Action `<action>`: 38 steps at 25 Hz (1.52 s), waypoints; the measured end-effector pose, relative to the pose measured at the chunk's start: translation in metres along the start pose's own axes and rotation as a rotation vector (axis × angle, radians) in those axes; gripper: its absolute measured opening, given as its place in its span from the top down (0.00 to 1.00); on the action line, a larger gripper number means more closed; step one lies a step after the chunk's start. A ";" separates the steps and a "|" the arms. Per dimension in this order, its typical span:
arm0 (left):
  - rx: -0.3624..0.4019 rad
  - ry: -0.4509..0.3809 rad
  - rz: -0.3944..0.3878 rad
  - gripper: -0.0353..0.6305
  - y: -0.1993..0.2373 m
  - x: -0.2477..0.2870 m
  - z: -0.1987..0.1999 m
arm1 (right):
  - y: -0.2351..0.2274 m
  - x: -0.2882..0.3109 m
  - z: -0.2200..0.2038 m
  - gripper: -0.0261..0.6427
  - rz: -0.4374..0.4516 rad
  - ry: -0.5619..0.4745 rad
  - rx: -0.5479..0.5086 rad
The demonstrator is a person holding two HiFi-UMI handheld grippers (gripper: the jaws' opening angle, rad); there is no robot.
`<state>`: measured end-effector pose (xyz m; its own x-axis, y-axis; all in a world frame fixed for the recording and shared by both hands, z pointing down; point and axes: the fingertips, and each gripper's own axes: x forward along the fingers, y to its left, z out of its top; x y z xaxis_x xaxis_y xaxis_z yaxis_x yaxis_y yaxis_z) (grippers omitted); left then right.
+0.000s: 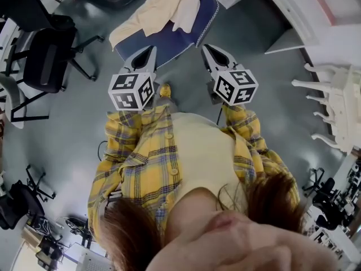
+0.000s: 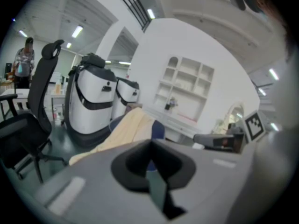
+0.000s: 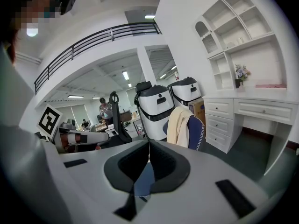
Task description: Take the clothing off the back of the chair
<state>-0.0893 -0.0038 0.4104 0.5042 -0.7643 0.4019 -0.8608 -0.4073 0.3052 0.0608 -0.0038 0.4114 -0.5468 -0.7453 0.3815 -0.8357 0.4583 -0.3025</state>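
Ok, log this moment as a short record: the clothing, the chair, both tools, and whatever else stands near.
clothing: cream garment, draped over the chair back, untouched
chair: blue chair, on the floor ahead of both tools
left tool: jaws together, nothing between them, short of the chair
right tool: jaws together, nothing between them, short of the chair
nearby: black office chair off to the left
task state: garment not yet gripped

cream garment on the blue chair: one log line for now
stage: pre-grasp | cream fabric garment: draped over blue chair, untouched | left gripper: shut, empty, short of chair | right gripper: shut, empty
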 end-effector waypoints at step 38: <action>0.042 0.053 -0.111 0.94 0.060 0.145 0.060 | -0.083 0.139 0.084 0.94 -0.025 0.021 -0.017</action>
<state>-0.0721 -0.1690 0.4354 0.5984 -0.6862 0.4135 -0.8011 -0.5092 0.3144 0.0582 -0.1857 0.4165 -0.5265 -0.7466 0.4067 -0.8498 0.4481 -0.2776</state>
